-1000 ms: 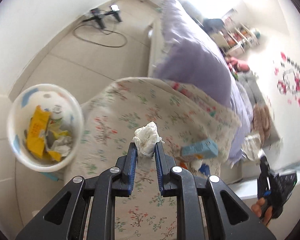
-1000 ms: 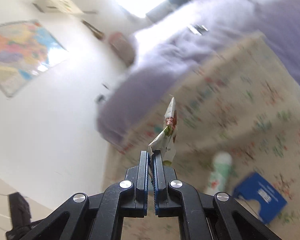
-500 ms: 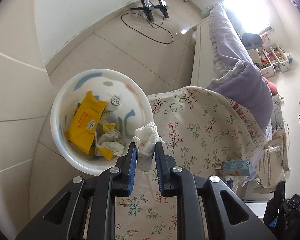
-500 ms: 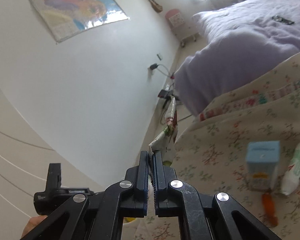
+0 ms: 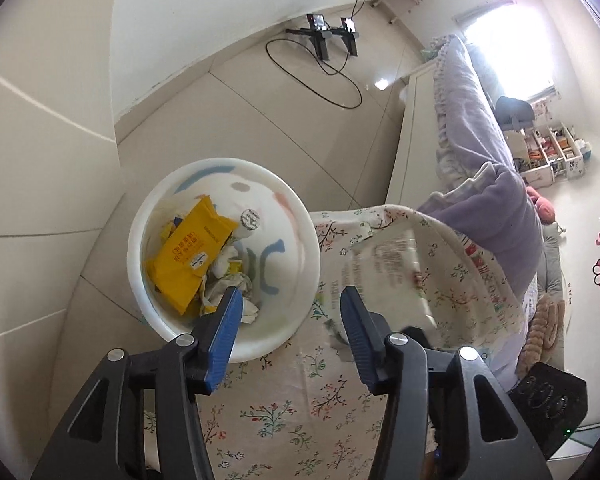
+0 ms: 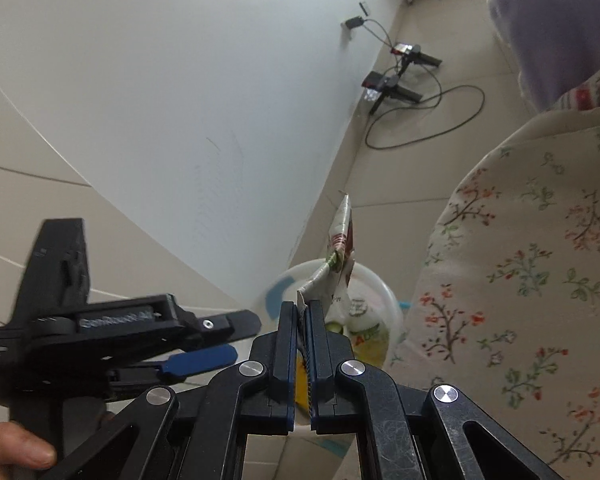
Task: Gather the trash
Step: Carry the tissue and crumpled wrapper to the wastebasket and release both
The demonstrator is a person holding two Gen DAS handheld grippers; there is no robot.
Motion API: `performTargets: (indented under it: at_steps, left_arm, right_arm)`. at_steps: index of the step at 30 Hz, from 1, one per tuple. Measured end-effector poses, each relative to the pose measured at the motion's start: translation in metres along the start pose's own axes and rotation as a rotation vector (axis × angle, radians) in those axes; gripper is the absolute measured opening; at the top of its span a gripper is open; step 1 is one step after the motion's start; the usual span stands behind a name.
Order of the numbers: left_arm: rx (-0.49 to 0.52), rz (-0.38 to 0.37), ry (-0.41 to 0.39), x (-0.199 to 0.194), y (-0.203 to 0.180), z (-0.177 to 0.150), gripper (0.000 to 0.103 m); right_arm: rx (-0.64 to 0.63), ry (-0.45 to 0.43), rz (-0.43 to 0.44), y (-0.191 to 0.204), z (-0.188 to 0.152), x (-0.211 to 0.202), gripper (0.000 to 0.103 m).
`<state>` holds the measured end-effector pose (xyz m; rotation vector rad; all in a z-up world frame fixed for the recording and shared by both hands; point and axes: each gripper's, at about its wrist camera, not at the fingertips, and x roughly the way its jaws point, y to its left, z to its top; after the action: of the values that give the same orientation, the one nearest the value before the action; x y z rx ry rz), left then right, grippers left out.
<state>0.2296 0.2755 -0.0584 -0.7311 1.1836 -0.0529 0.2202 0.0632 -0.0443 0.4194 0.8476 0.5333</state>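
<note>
A white trash bin [image 5: 140, 280] stands on the floor beside the floral bedspread [image 5: 292, 420]. It holds a yellow packet [image 5: 188, 256] and crumpled paper and tissue [image 5: 224, 292]. My left gripper [image 5: 290, 304] is open and empty just above the bin's near rim. My right gripper [image 6: 302, 312] is shut on a flat printed wrapper [image 6: 338, 256] and holds it over the bin [image 6: 380, 292]. The wrapper shows blurred in the left wrist view [image 5: 384, 264]. The left gripper's blue pad [image 6: 204, 358] shows in the right wrist view.
A tiled floor [image 5: 260, 120] runs to a white wall. A black stand with a looped cable [image 5: 328, 40] sits by the wall. A purple duvet [image 5: 508, 216] lies on the bed beyond the bedspread.
My left gripper has opened and the white tissue it held is gone from the fingers. The right gripper has swung the wrapper from over the bed to over the bin.
</note>
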Motion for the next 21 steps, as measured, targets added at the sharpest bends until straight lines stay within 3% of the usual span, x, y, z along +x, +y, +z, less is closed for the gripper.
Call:
performTargets:
  at_steps: [5, 7, 8, 13, 21]
  left_arm:
    - [-0.019, -0.013, -0.041, -0.014, -0.002, 0.002, 0.055]
    - [-0.016, -0.024, -0.039, -0.014, -0.004, 0.002, 0.057]
    - [-0.018, -0.029, -0.032, -0.013, -0.005, 0.001, 0.057]
    - [-0.011, -0.033, -0.03, -0.012, -0.012, -0.003, 0.057]
    - [0.042, -0.034, -0.043, -0.013, -0.042, -0.016, 0.057]
  right_arm:
    - [-0.022, 0.044, -0.047, 0.007, -0.003, 0.04, 0.012]
    - [-0.014, 0.059, -0.043, 0.006, -0.005, 0.05, 0.036]
    - [-0.011, 0.057, -0.03, 0.006, -0.005, 0.053, 0.038]
    - [0.009, 0.046, -0.033, 0.001, 0.002, 0.044, 0.039]
    - [0.011, -0.009, -0.083, -0.004, 0.01, -0.013, 0.039]
